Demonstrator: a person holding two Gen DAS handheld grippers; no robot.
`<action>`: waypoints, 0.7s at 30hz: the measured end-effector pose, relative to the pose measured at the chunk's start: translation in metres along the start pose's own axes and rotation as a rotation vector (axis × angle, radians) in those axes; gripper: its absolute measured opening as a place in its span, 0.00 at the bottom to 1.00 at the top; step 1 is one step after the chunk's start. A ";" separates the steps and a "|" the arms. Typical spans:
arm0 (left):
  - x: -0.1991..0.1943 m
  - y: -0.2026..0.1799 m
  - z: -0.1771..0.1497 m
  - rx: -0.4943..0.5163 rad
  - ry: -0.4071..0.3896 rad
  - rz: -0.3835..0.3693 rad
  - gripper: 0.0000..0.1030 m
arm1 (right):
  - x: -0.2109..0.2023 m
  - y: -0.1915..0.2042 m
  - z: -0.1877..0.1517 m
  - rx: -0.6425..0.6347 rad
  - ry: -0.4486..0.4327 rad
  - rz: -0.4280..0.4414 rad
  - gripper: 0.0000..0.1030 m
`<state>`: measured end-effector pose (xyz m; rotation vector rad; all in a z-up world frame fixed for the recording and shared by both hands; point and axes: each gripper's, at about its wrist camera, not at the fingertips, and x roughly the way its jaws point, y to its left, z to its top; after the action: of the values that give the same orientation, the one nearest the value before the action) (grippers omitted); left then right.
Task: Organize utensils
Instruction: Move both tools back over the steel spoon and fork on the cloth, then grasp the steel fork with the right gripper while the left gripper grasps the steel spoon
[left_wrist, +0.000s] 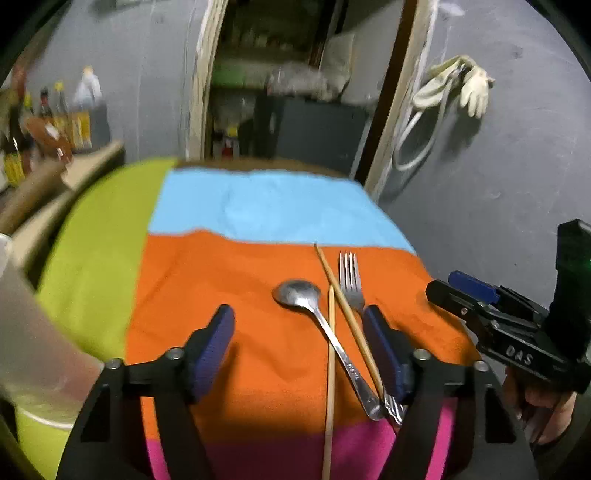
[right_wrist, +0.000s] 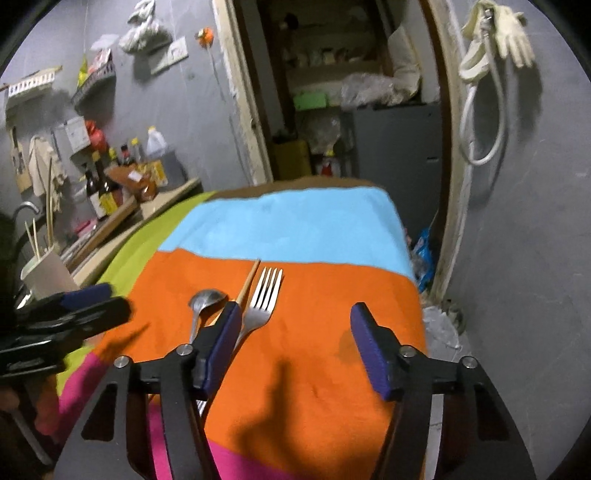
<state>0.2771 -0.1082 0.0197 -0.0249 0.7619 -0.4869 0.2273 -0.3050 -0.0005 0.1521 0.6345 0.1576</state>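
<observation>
Approach step, nothing picked yet. Left gripper (left_wrist: 299, 343) jaws parted, empty, hovering over the orange cloth (left_wrist: 229, 295). Left to right on it: spoon (left_wrist: 317, 317), two chopsticks (left_wrist: 331, 350) crossing its handle, fork (left_wrist: 351, 280). Right gripper (right_wrist: 295, 347) also parted, gripping nothing, its left pad just beside the fork. Next move likely needs one jaw pair straddling a single handle. Only the right wrist view shows the cup (right_wrist: 48, 273) holding sticks, probably the destination.

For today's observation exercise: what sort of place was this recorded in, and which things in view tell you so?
Probably a small home kitchen: sauce bottles crowd a counter, rubber gloves hang on the grey wall, and a spoon and fork lie on a cloth-covered table.
</observation>
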 end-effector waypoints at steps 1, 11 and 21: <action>0.008 0.003 0.001 -0.009 0.027 -0.010 0.52 | 0.003 0.002 0.000 -0.011 0.013 0.005 0.52; 0.059 0.014 0.009 -0.055 0.192 -0.102 0.21 | 0.036 0.008 0.000 -0.049 0.155 0.045 0.45; 0.051 0.032 0.012 -0.117 0.201 -0.138 0.07 | 0.049 0.017 -0.001 -0.091 0.208 0.060 0.41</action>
<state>0.3297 -0.1036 -0.0117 -0.1403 0.9893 -0.5817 0.2637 -0.2789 -0.0260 0.0670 0.8292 0.2626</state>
